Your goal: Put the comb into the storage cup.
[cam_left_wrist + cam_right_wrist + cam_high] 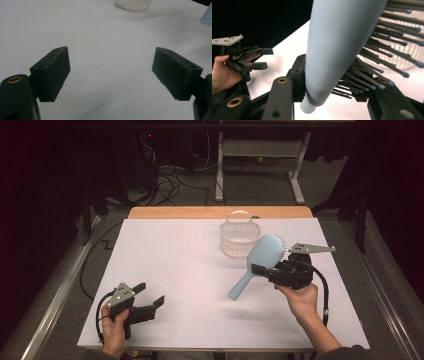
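Above the white desk, the right gripper lifts a pale blue hairbrush, its jaws clenched on the head, seemingly bound for the white basket just beyond, while the left gripper waits with jaws released.

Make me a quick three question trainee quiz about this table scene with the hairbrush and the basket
1. True or false: the right hand-held gripper is shut on the blue hairbrush.
2. What stands just beyond the brush head on the table? A) white basket B) red cup C) metal tray
3. How do the jaws of the left hand-held gripper stand?

Key: 1 true, clamped at the head, one pad on the back and one on the bristles. 2 A. 3 open, nothing between them.
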Demonstrator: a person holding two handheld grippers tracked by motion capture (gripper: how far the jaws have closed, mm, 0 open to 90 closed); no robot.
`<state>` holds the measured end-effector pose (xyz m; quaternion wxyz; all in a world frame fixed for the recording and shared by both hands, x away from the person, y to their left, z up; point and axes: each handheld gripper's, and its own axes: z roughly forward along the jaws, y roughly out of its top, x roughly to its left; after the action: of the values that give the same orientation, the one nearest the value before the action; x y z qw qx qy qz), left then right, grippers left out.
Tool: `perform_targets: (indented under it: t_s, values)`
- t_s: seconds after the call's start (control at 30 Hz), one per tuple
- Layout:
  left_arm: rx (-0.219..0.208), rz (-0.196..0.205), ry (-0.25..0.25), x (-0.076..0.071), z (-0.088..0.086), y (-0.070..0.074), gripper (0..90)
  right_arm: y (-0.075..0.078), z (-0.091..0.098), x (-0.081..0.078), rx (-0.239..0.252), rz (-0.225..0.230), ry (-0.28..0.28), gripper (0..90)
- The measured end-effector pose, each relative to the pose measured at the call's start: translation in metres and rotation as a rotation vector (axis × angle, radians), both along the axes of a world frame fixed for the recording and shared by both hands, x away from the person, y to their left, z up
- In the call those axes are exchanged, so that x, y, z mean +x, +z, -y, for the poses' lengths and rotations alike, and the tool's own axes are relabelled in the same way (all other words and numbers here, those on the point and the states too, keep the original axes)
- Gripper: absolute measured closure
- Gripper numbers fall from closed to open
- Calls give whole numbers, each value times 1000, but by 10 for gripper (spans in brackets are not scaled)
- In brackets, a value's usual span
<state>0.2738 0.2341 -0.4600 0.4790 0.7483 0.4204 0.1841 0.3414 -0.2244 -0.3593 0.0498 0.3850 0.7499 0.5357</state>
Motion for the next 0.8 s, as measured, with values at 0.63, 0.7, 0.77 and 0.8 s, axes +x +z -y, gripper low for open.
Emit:
perform_targets:
  t_s: [0.63,0.7,0.77,0.8]
  values:
    - [19,-3,-7,-1,3,-2,160,16,6,21,-36,19,-54,561]
    - [17,-2,-3,-2,3,-2,160,18,7,23,-34,21,-60,561]
    - [16,-3,1,-2,2,-2,160,19,8,25,-30,21,-66,561]
    - [15,-4,3,-1,2,-2,160,19,8,26,-26,19,-68,561]
